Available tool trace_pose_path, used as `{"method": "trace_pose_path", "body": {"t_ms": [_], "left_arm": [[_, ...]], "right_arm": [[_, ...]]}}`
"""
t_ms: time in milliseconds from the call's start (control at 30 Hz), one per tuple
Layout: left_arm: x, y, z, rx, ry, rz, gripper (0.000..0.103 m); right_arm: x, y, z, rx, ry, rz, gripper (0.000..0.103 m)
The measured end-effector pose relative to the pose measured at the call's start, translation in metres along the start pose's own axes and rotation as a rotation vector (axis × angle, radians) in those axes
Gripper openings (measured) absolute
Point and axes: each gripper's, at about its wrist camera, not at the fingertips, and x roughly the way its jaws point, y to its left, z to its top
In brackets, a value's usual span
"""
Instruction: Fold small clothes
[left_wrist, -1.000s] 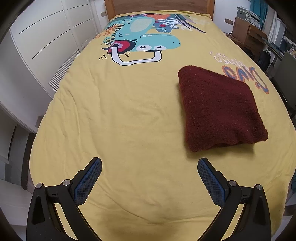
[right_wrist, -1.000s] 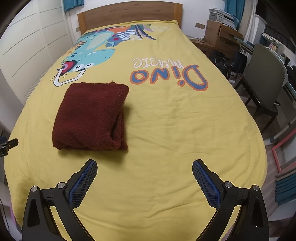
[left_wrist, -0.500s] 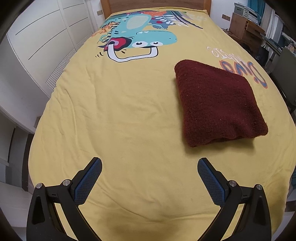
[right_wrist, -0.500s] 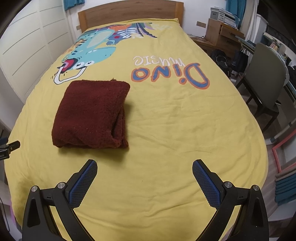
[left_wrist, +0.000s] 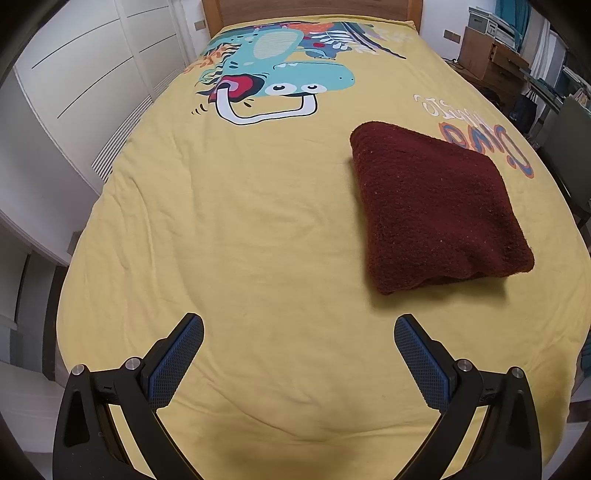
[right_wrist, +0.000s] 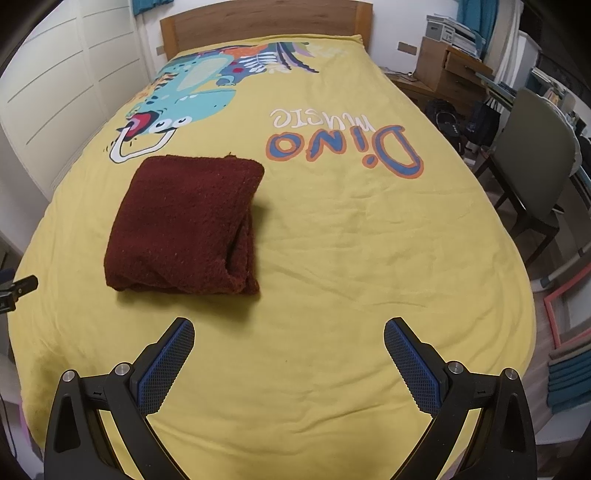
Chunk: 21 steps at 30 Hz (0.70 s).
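A dark red fuzzy garment (left_wrist: 432, 206) lies folded into a thick rectangle on the yellow bedspread (left_wrist: 258, 229). It also shows in the right wrist view (right_wrist: 184, 225), left of centre. My left gripper (left_wrist: 298, 328) is open and empty, held above the bed near its foot, with the garment ahead and to its right. My right gripper (right_wrist: 289, 332) is open and empty, with the garment ahead and to its left. A tip of the left gripper (right_wrist: 22, 286) shows at the left edge of the right wrist view.
The bedspread carries a dinosaur print (right_wrist: 184, 99) and "Dino music" lettering (right_wrist: 343, 144). A wooden headboard (right_wrist: 266, 22) stands at the far end. White wardrobe doors (left_wrist: 92, 74) line the left side. A chair (right_wrist: 532, 173) and a desk (right_wrist: 450, 70) stand on the right.
Both grippers stay open and empty. The left wrist view has shifted slightly, with the bed and garment drifting a little in frame. The garment has not moved on the bed.
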Motion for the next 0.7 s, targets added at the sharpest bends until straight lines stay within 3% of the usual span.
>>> {"method": "trace_pose_path", "body": {"t_ms": [700], "left_arm": [[-0.0009, -0.001, 0.001, 0.0, 0.012, -0.011, 0.102]], "right_arm": [[0.0014, -0.0023, 0.0014, 0.004, 0.002, -0.006, 0.103]]}}
